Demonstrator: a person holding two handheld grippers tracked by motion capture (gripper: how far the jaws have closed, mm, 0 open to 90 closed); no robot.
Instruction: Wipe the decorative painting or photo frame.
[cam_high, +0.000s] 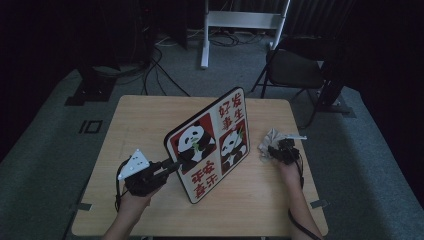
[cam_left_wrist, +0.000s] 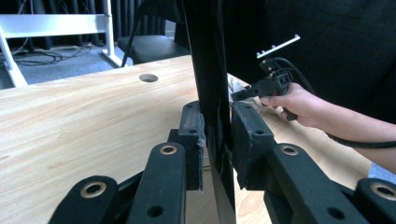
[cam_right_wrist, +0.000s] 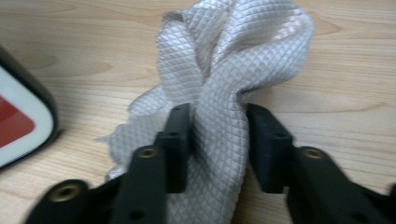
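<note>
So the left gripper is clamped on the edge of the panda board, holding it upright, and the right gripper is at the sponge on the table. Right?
Not quite: it is no sponge. The right gripper view shows the right gripper at a crumpled grey cloth with a diamond weave, a fold of it between the jaws. The rest holds: the left gripper is clamped on the panda board, which stands upright on the table.

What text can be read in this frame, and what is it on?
"好运发生": red characters, top right panel of the panda board, small and slightly blurred.
"平安喜乐": red characters, bottom left panel of the board, likewise small.
No text on the grey cloth or the table.
</note>
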